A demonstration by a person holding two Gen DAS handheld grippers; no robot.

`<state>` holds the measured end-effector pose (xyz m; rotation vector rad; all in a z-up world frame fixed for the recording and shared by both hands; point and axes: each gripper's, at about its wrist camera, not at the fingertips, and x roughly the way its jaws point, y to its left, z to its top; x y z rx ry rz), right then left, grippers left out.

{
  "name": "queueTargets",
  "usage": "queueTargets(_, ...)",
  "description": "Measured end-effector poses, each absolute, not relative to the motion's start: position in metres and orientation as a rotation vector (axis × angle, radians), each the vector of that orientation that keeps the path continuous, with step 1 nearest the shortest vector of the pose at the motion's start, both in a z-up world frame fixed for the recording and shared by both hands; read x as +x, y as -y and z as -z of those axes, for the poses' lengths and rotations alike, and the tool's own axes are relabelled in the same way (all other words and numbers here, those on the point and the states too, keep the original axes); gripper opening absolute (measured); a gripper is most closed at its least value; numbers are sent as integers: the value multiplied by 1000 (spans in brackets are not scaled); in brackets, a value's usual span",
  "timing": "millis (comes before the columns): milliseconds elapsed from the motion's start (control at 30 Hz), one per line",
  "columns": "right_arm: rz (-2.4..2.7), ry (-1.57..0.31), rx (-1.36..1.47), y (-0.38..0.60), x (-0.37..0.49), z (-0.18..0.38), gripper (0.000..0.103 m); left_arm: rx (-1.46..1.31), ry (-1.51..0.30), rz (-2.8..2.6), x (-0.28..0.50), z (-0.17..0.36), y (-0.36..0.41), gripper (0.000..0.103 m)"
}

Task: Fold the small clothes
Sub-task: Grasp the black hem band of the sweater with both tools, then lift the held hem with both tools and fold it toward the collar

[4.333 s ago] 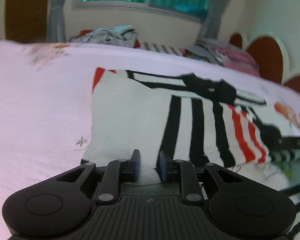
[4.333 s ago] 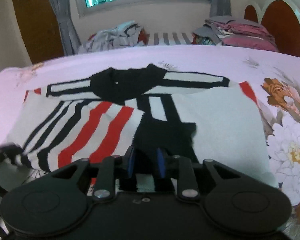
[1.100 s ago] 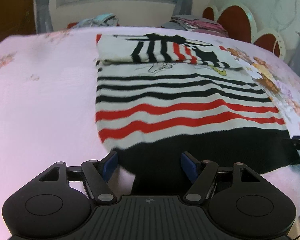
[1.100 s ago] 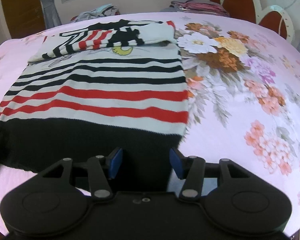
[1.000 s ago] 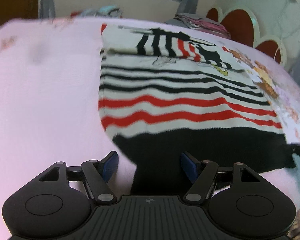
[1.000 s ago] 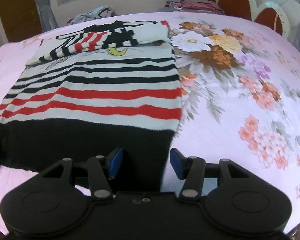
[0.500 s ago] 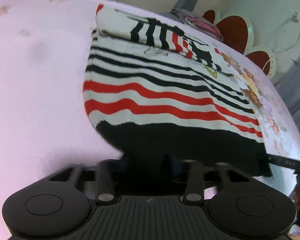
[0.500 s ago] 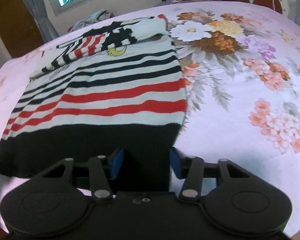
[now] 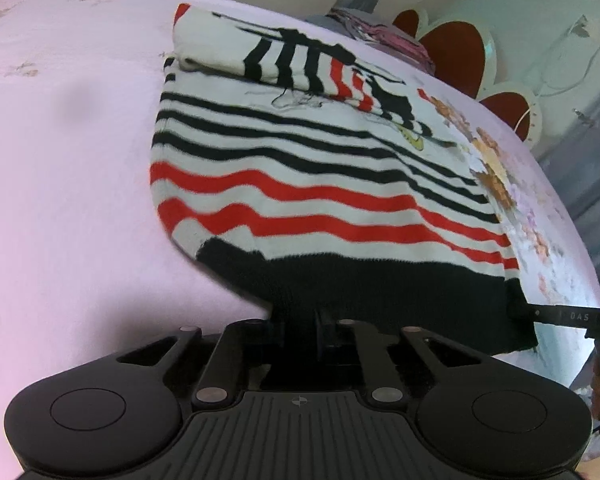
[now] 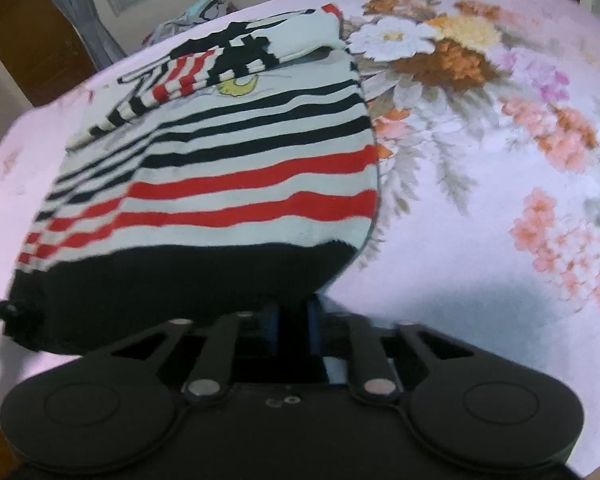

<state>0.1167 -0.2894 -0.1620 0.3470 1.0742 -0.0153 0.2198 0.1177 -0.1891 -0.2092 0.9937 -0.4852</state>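
Sweater (image 9: 320, 184) stretches straight ahead across the bed (image 9: 68, 168), folded sleeves farthest; left tool (image 9: 300, 320) and right tool (image 10: 294, 320), jaws just closed, each pinch a near corner of its black hem (image 10: 172, 280).

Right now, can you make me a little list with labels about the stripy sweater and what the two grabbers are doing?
clothing: sweater with black, white and red stripes and a black hem
lying on: pink flowered bedsheet
sleeves: folded across the far end of the sweater
left gripper: jaws just closed, pinching the black hem at its left corner
right gripper: jaws just closed, pinching the black hem at its right corner
hem: lifting a little off the sheet
fold so far: bottom half not yet folded over
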Motion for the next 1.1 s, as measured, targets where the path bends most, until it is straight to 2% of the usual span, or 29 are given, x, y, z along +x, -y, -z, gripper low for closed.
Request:
queueTargets(500, -98, -881, 397, 301, 145, 100, 10, -210, -807, 533, 249, 125, -116, 11)
queueTargets(1100, -134, -737, 446, 326, 272, 75, 10, -298, -692, 474, 368, 93, -93, 11)
